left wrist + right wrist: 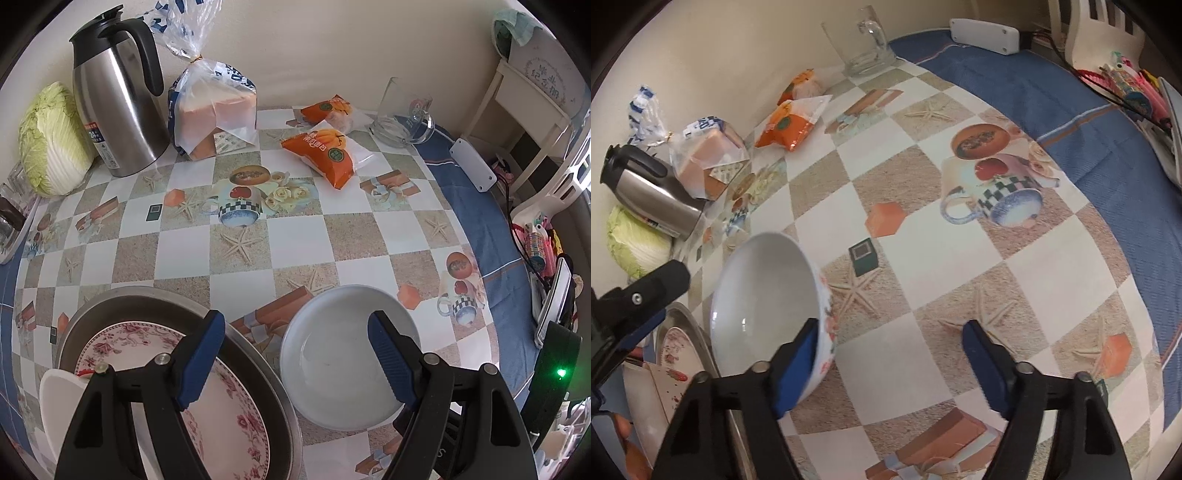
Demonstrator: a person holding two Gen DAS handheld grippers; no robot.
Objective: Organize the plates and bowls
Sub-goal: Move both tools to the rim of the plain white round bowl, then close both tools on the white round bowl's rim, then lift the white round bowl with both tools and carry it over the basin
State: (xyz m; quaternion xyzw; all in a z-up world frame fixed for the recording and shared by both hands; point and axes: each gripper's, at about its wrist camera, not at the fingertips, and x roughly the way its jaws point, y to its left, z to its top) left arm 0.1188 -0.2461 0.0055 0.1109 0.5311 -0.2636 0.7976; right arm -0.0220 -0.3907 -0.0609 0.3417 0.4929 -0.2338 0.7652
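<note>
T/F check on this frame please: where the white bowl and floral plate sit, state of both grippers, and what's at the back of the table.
1. The floral plate lies inside the metal tray. True.
2. The white bowl sits inside the metal tray. False: it stands on the tablecloth just right of the tray.
3. The left gripper is shut on the bowl. False: its fingers are spread wide, holding nothing.
4. The right gripper is open. True.
5. The steel kettle lies on its side. False: it stands upright, between the cabbage and the bread bag.
6. A glass mug stands near the wall. True.
</note>
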